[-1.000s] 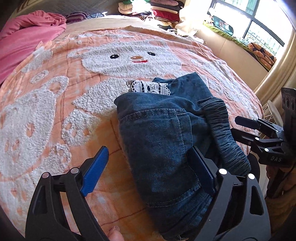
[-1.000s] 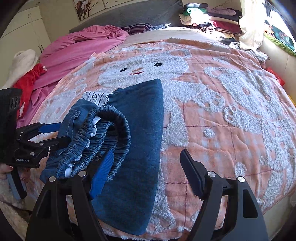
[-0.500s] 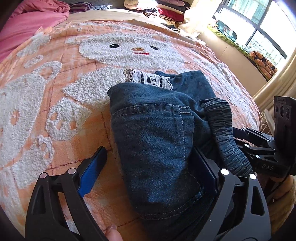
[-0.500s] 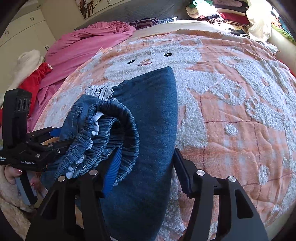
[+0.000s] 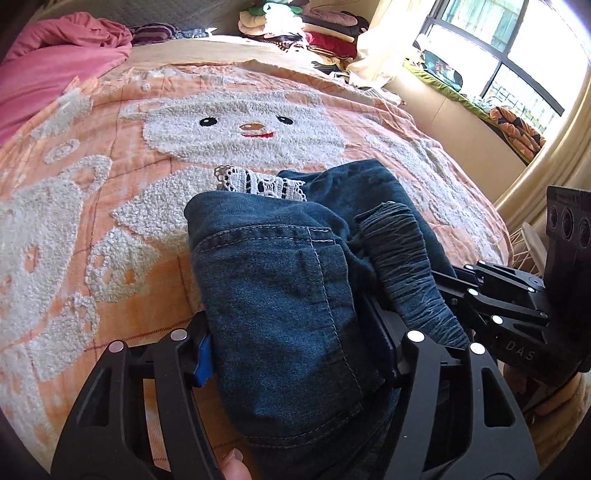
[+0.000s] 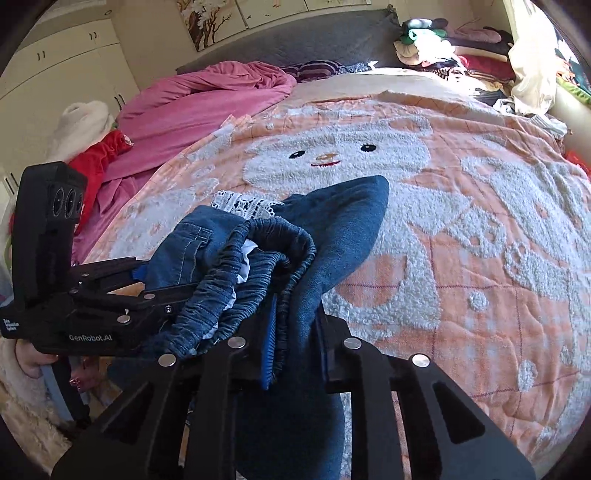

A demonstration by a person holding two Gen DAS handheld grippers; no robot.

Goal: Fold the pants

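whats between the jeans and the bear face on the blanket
A white lace trim pokes out from under the jeans, then bare fluffy blanket up to the bear face; clearest in the left wrist view.

A wide bed is filling the room, wearing an orange quilted bedspread (image 6: pixel 461 295) with fluffy white bear shapes. At its far left a crumpled pink blanket (image 6: pixel 207 99) is lying, with a red cloth (image 6: pixel 99 155) and a white fluffy bundle (image 6: pixel 79 123) beside it. A grey padded headboard (image 6: pixel 314 40) is standing behind, below framed tree paintings (image 6: pixel 207 20). Cream wardrobe doors (image 6: pixel 62 70) are lining the far left wall. A pile of folded clothes (image 5: pixel 303 33) is sitting at the far right. Sunlight is pouring through a dark-framed window (image 5: pixel 509 55) on the right, past a cream curtain (image 5: pixel 554 162).
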